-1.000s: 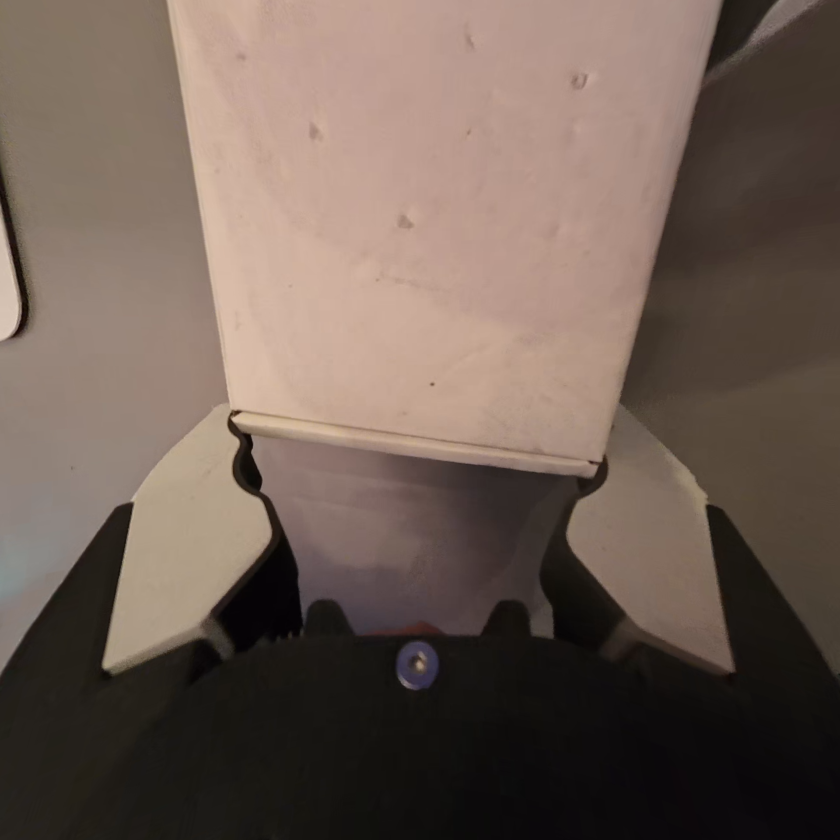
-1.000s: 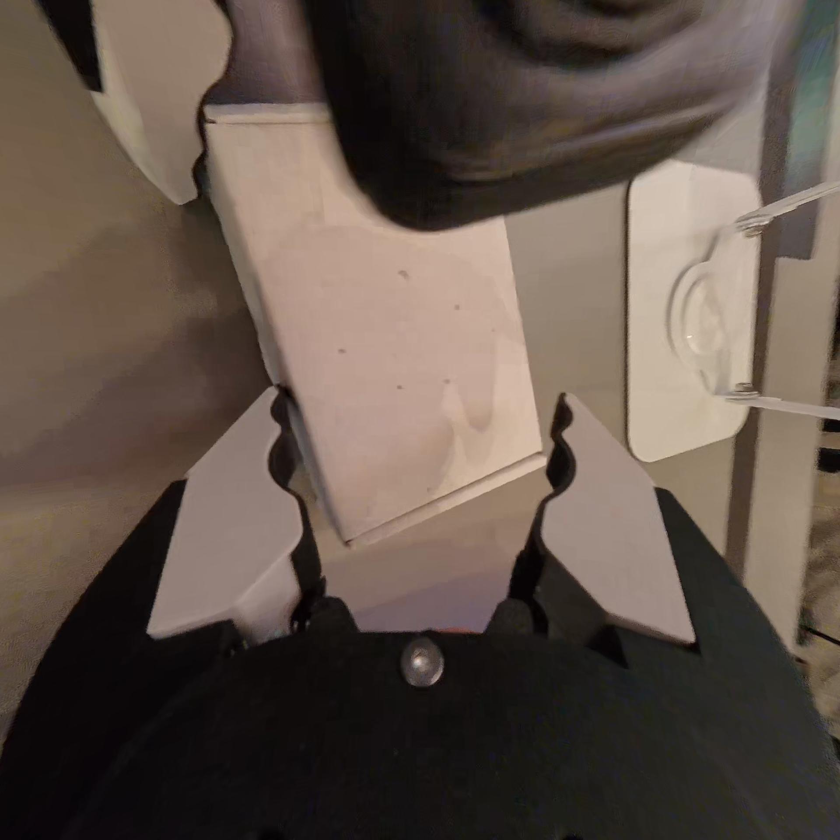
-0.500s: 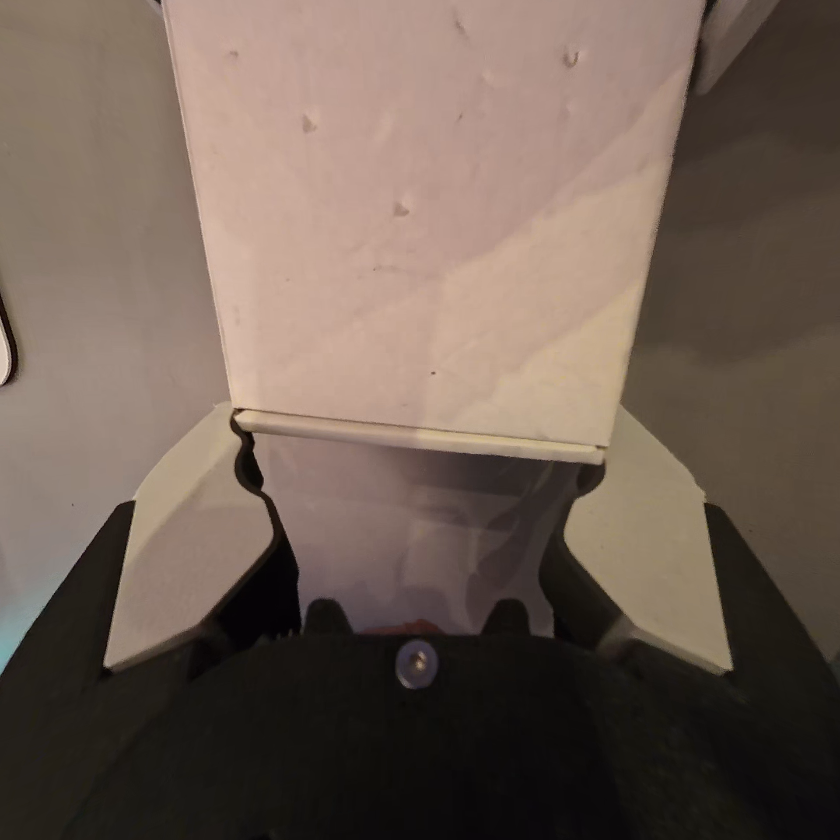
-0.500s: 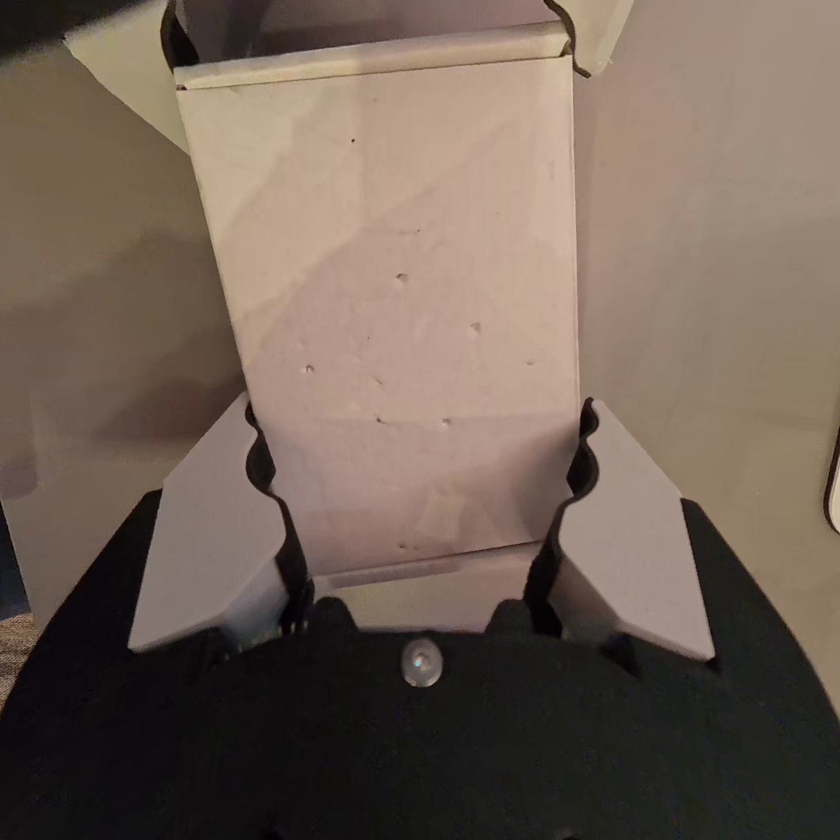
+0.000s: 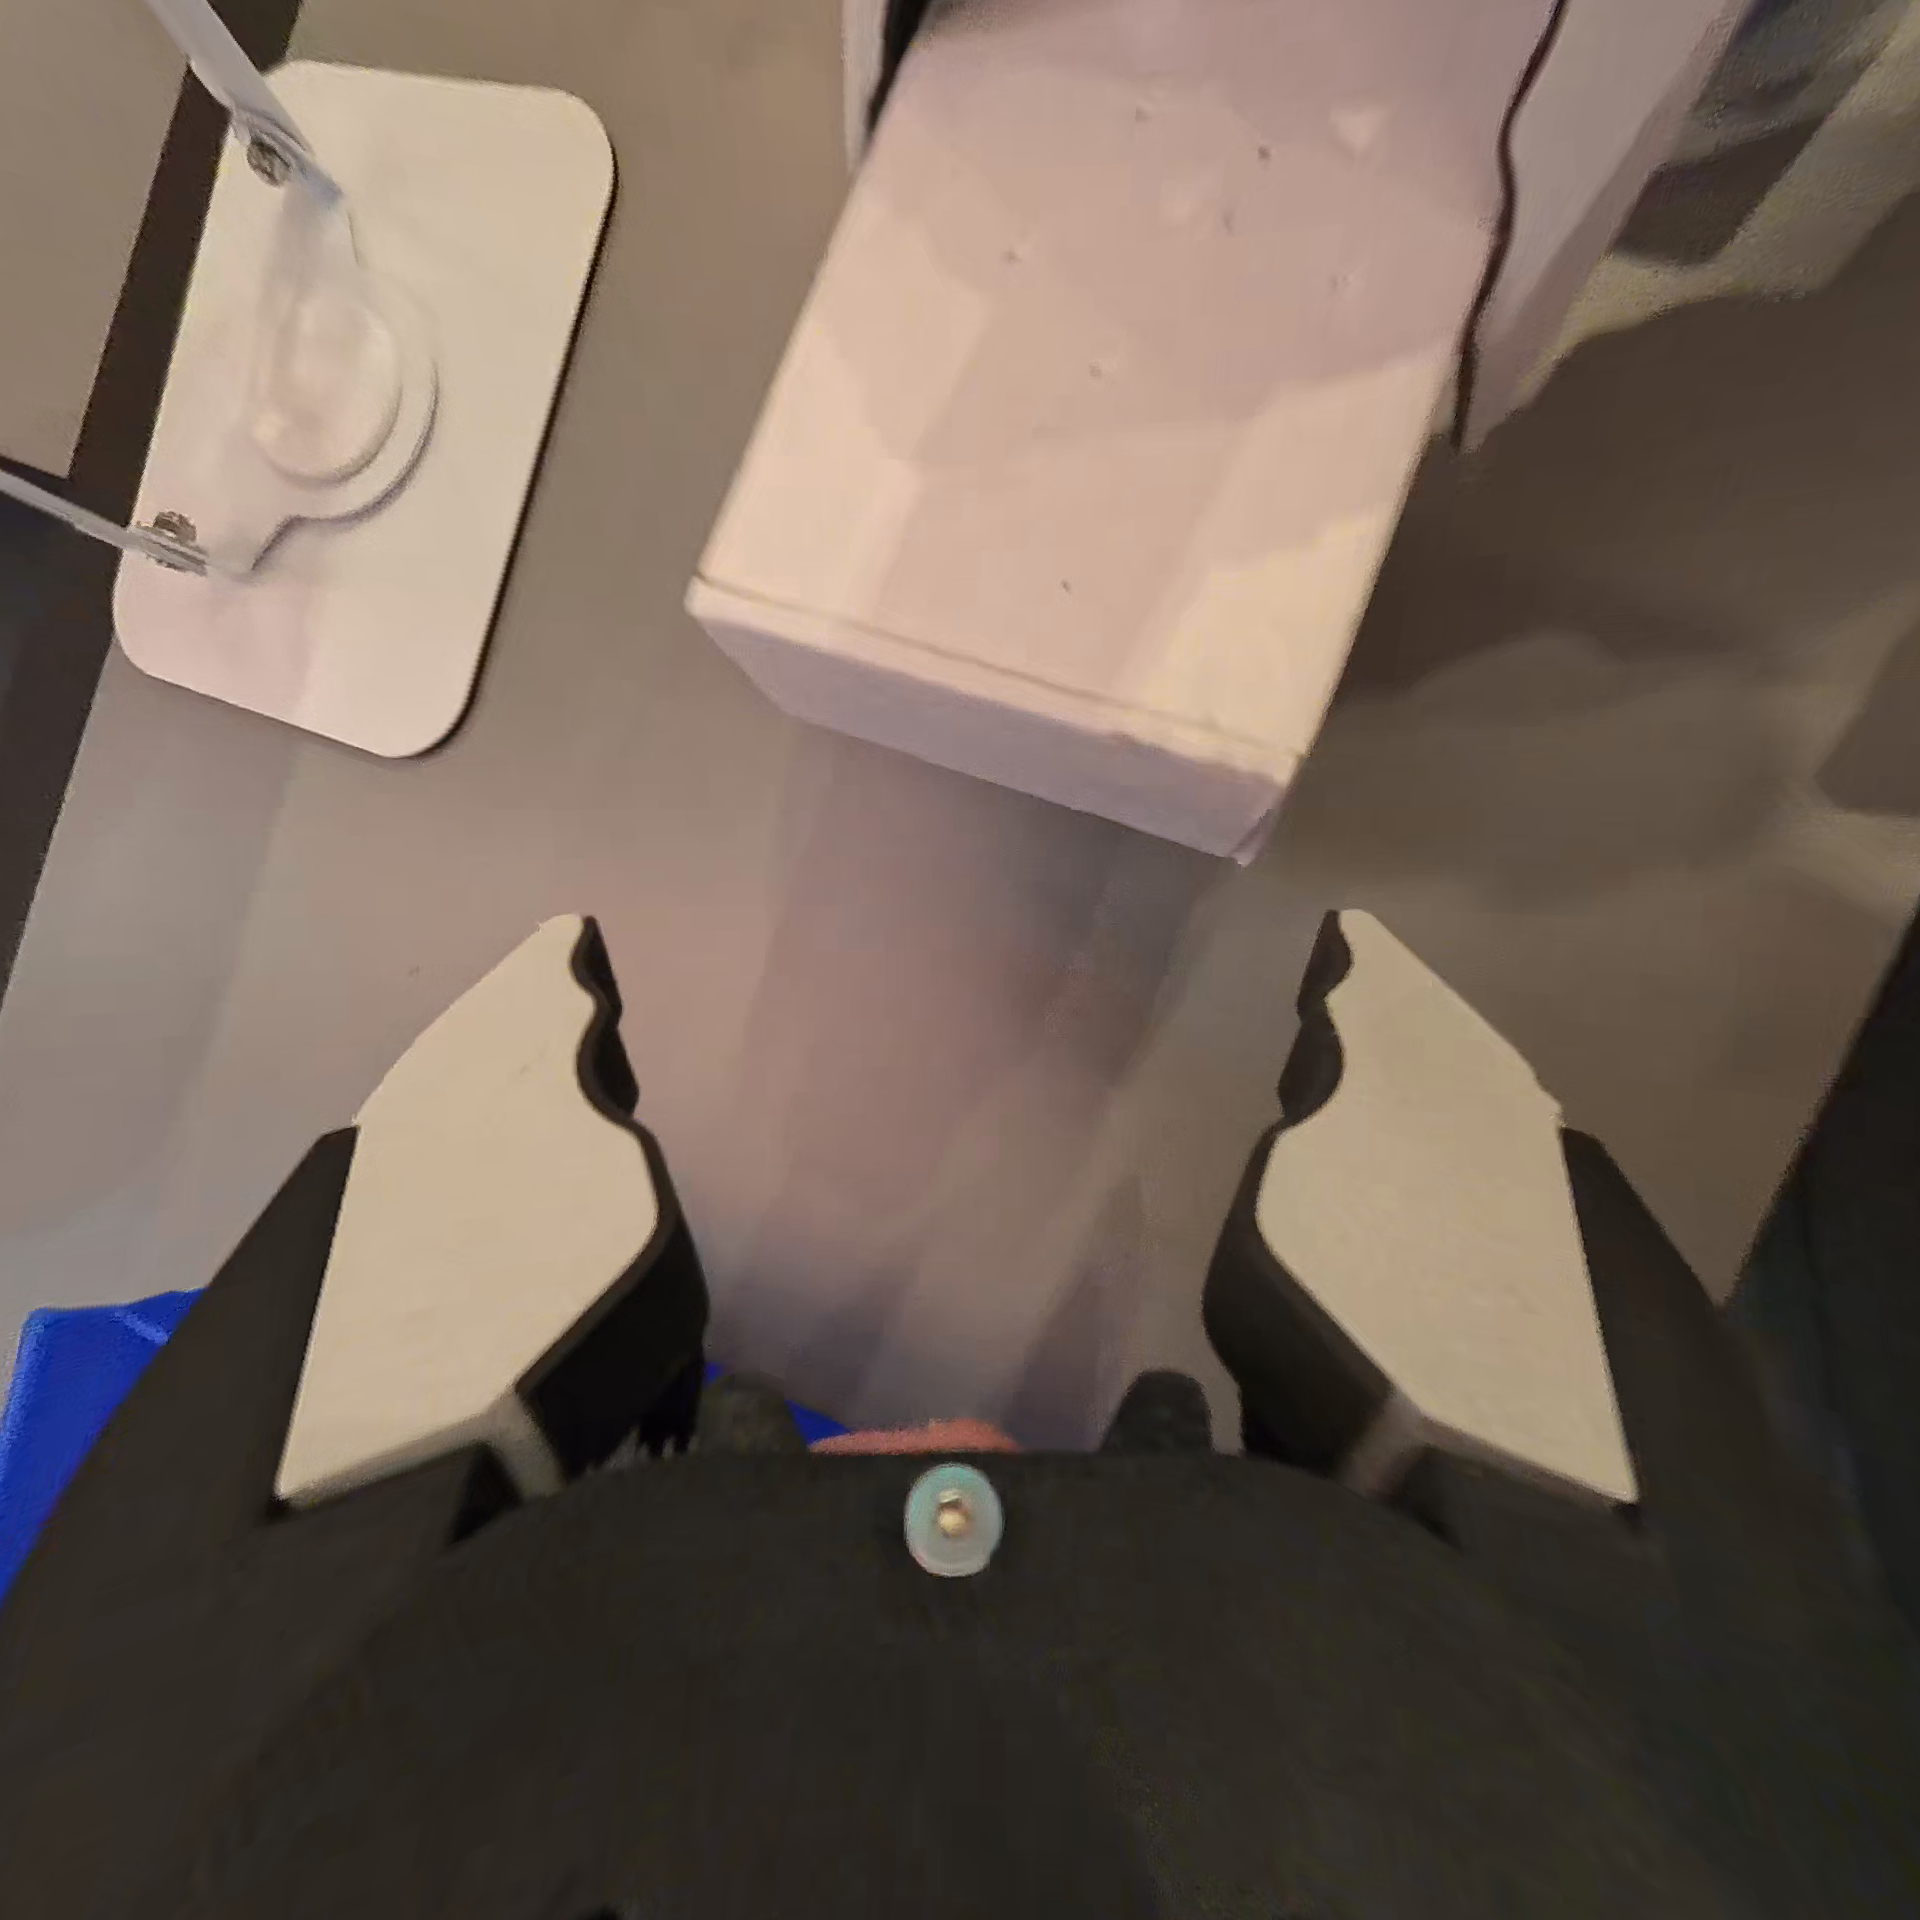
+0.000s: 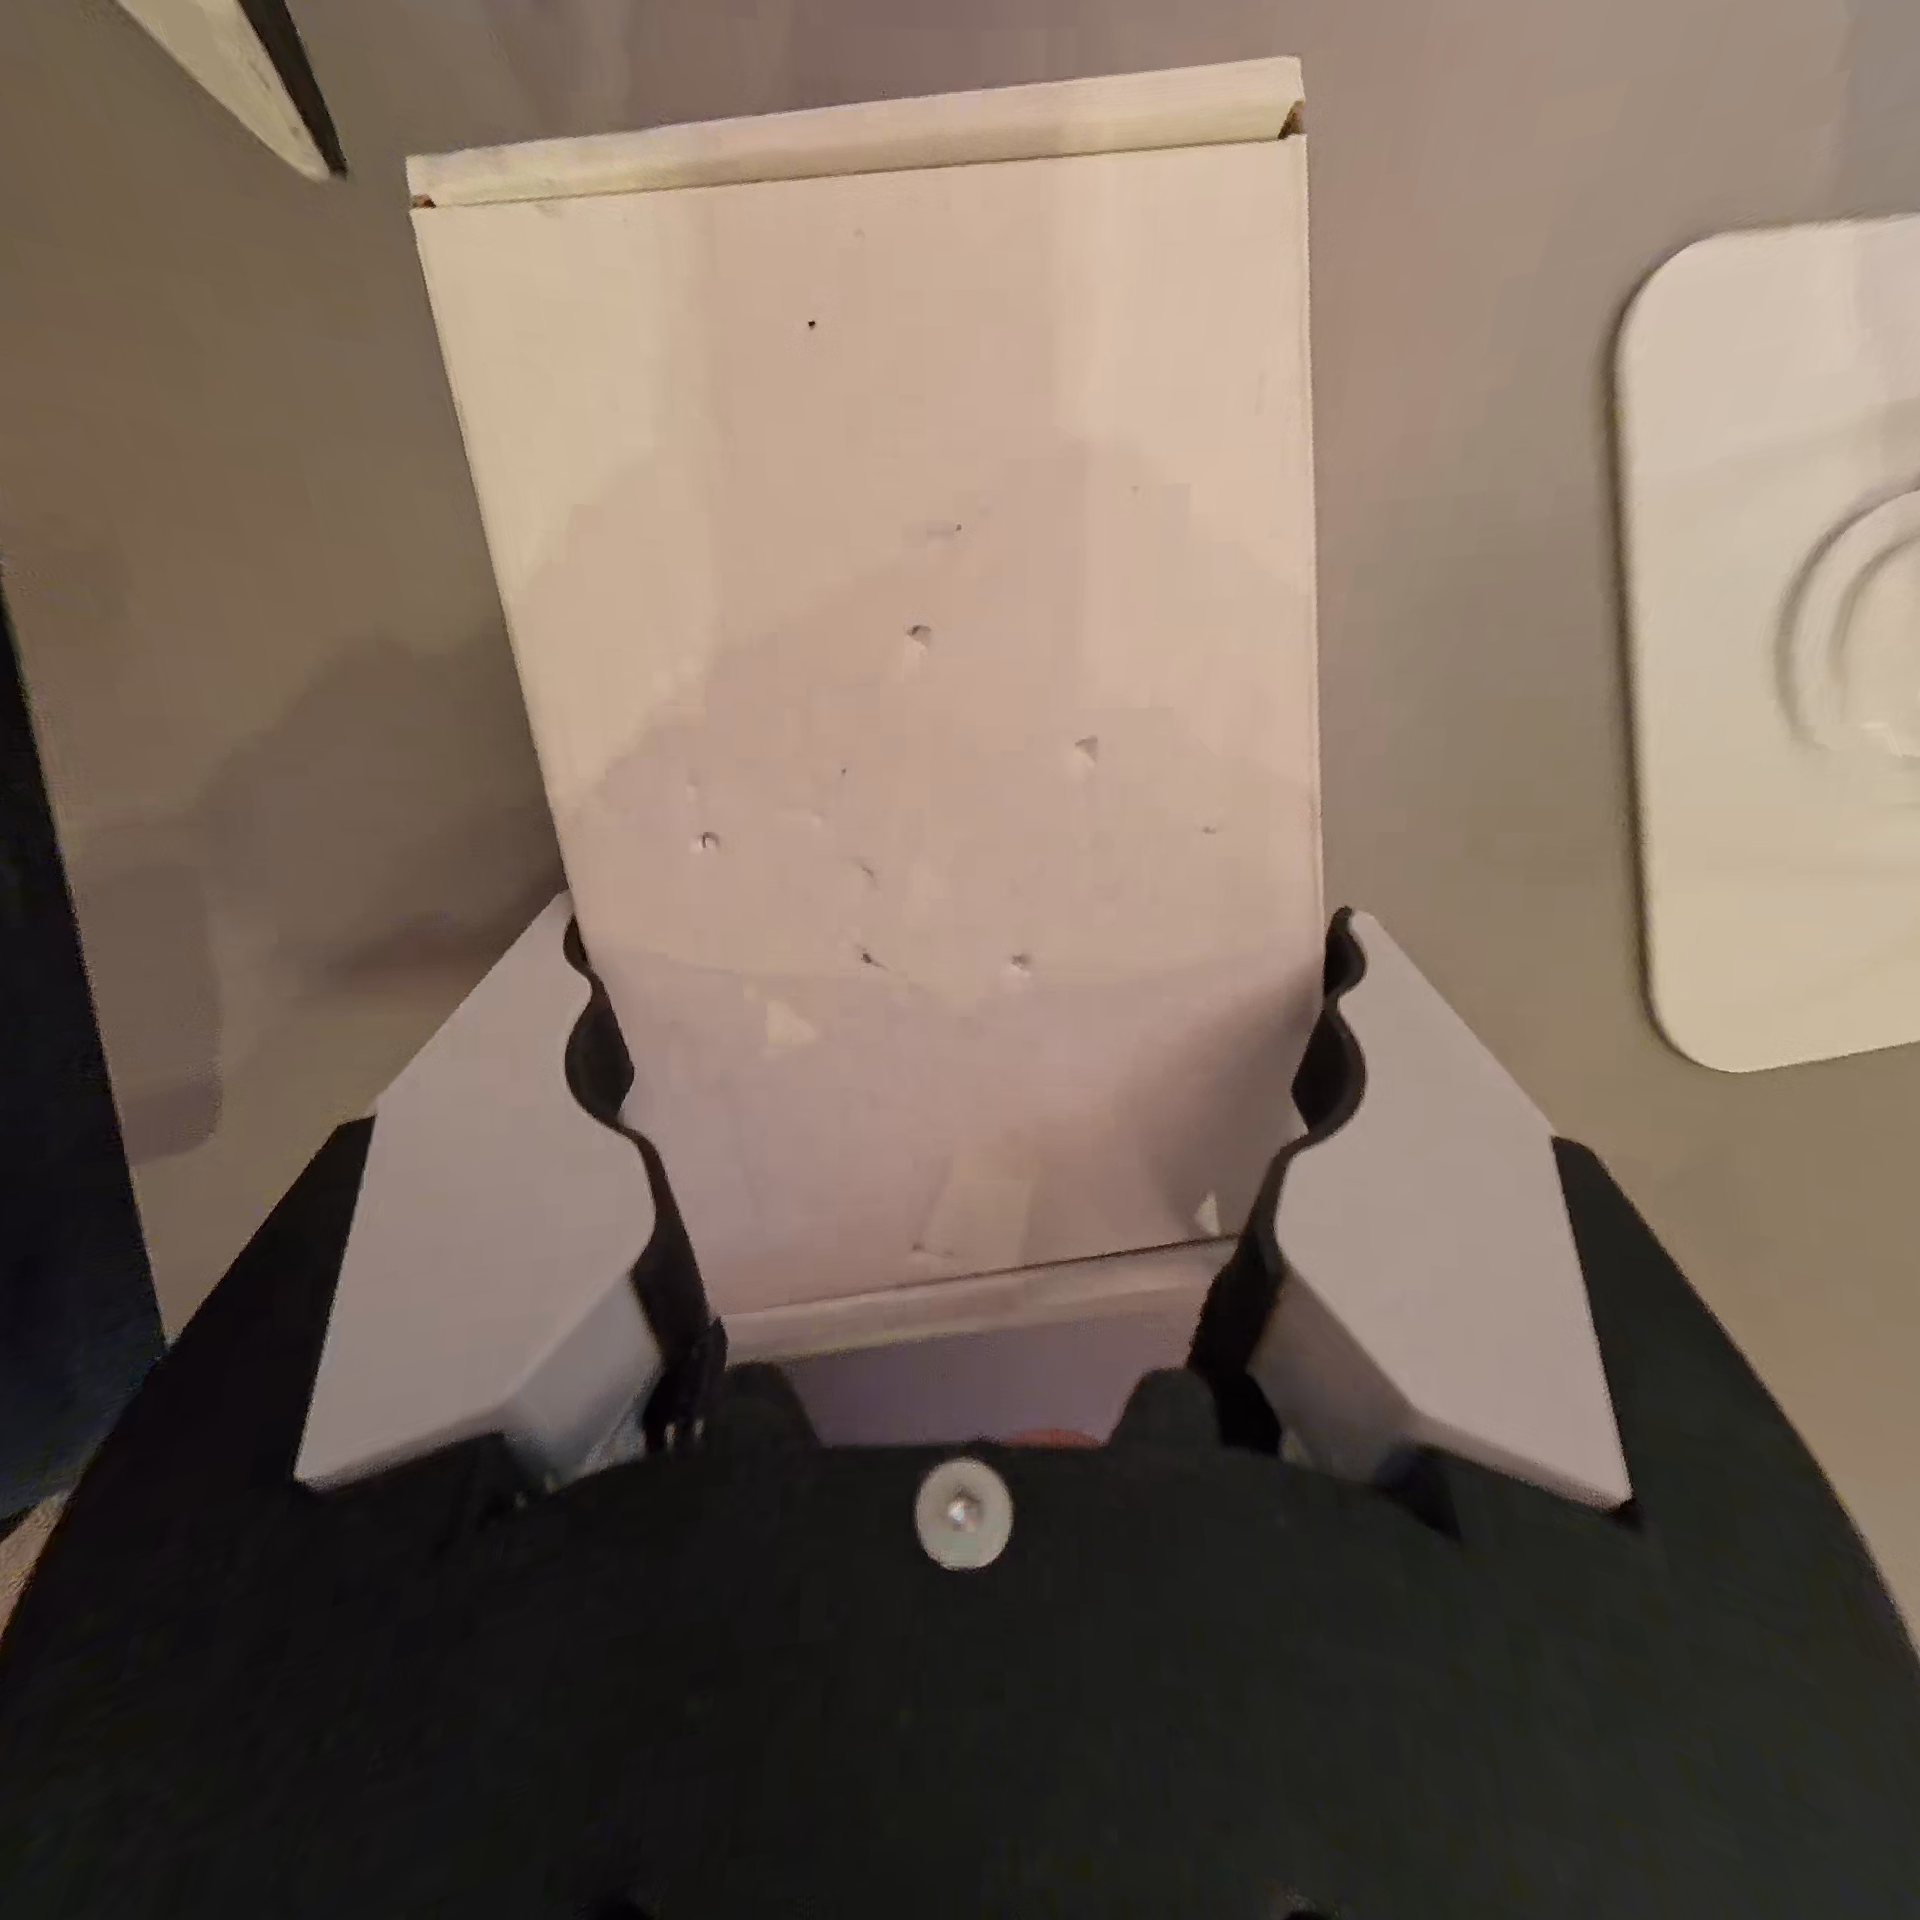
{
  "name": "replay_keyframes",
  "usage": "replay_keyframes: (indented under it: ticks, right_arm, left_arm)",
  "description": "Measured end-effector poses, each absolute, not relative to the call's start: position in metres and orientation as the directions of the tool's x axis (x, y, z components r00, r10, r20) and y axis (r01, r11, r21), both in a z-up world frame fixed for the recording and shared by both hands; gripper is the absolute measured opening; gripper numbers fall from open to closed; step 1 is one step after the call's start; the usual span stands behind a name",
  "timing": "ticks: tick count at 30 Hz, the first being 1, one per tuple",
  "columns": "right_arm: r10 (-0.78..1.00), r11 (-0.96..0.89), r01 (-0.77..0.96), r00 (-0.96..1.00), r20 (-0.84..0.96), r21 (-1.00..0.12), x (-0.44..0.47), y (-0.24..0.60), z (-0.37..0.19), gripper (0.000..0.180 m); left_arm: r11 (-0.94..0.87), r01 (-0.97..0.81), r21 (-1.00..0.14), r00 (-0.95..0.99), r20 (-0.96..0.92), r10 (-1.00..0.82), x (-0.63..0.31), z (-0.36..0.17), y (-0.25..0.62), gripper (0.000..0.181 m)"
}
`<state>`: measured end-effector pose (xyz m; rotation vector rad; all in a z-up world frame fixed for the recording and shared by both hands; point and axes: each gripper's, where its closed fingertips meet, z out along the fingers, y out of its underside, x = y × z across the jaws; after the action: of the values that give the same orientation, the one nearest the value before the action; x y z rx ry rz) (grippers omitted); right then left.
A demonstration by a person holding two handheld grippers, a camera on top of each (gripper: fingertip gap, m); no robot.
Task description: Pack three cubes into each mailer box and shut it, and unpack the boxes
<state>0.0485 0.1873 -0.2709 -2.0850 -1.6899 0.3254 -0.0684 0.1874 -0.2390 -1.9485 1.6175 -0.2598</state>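
While the closed white mailer box [image 6: 914, 675] lies flat on the grey bench [image 6: 260, 623], its near end sits between the fingers of the right tongs [image 6: 956, 935], which are clamped on its two long sides. Its long axis runs straight away from those tongs, the far end showing a folded edge. Small dents and specks mark its lid.

From the left tongs [image 5: 961, 925], the same box [image 5: 1091, 364] lies ahead and apart, its near short end facing them and its length running away and slightly to the right. These tongs stand wide apart with nothing between them, only bare bench [image 5: 623, 831] and the box's faint reflection. At the far end of the box, the pale fingers of the right tongs [image 5: 1558, 208] flank it.

Ahead and to the left of the left tongs rests a white rounded plate [image 5: 364, 416] with a clear stand fixed on it; the same plate [image 6: 1766, 644] lies right of the right tongs. Something blue [image 5: 73, 1403] shows at the left tongs' near left. Soft shadows cross the smooth, slightly glossy surface.
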Motion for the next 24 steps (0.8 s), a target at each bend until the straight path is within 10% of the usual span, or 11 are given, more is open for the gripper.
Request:
replay_keyframes:
  ticks: [13,24]
  right_arm:
    - [0.848,-0.217,0.812,0.432,0.307,-0.542,0.225,0.211,-0.118,0.131]
    - [0.847,-0.407,0.883,0.461,0.265,-0.234,0.382,0.202,-0.19,0.131]
  left_arm:
    - [-0.112,-0.835,-0.539,0.241,-0.176,-0.954,-0.075,-0.257,0.183,0.115]
    - [-0.11,-0.856,-0.506,0.229,-0.179,-0.957,-0.071,-0.27,0.185,0.113]
